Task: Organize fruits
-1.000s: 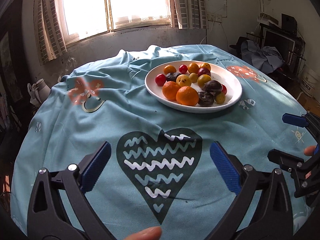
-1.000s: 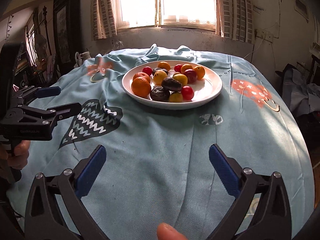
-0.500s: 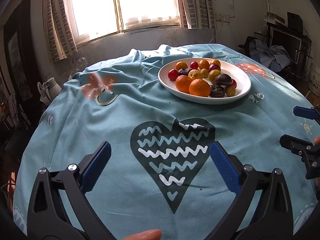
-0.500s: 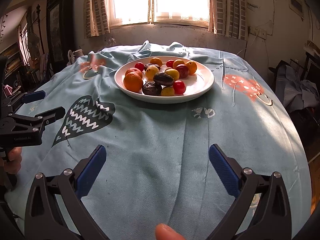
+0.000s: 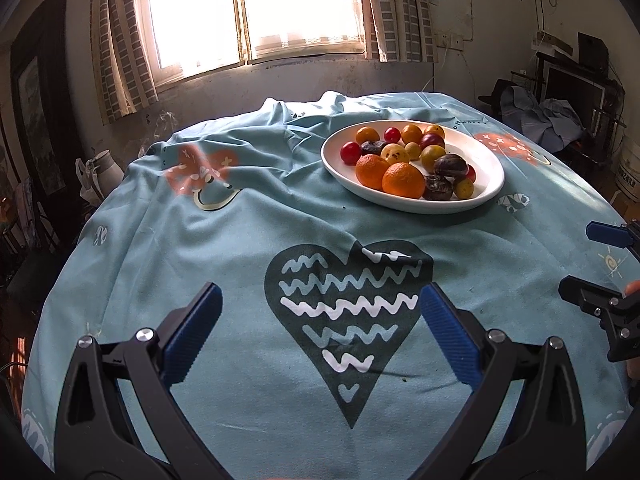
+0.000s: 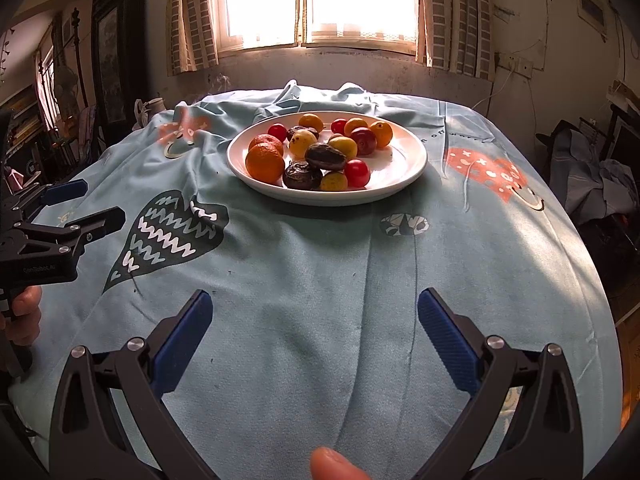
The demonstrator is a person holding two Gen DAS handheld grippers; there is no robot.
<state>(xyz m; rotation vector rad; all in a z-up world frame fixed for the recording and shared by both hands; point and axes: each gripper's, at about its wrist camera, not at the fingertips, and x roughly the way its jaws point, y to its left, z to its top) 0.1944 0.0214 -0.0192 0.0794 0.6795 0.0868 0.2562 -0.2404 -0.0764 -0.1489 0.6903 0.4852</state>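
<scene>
A white plate [image 5: 486, 168] [image 6: 404, 160] sits on the far half of a table under a light blue cloth. It holds several mixed fruits: two oranges [image 5: 403, 179] [image 6: 265, 165], red cherry tomatoes [image 6: 357, 173], yellow fruits [image 5: 395, 153] and dark wrinkled ones [image 6: 325, 157]. My left gripper [image 5: 320, 328] hovers open over the dark heart print, well short of the plate. My right gripper [image 6: 314, 328] is open too, above bare cloth near the table's front. Each gripper shows at the edge of the other's view, the right one [image 5: 596, 268] and the left one [image 6: 80, 208].
A window with striped curtains [image 6: 320, 0] lights the wall behind the table. A white jug [image 5: 106, 166] stands off the table's left side. Clothes are piled on furniture [image 5: 552, 116] at the right. The cloth is wrinkled near the far edge [image 6: 296, 96].
Both grippers have drawn back and tilted upward, so the plate now sits farther off and more of the window shows. The left view has swung left. Both stayed open and the fruits did not move.
</scene>
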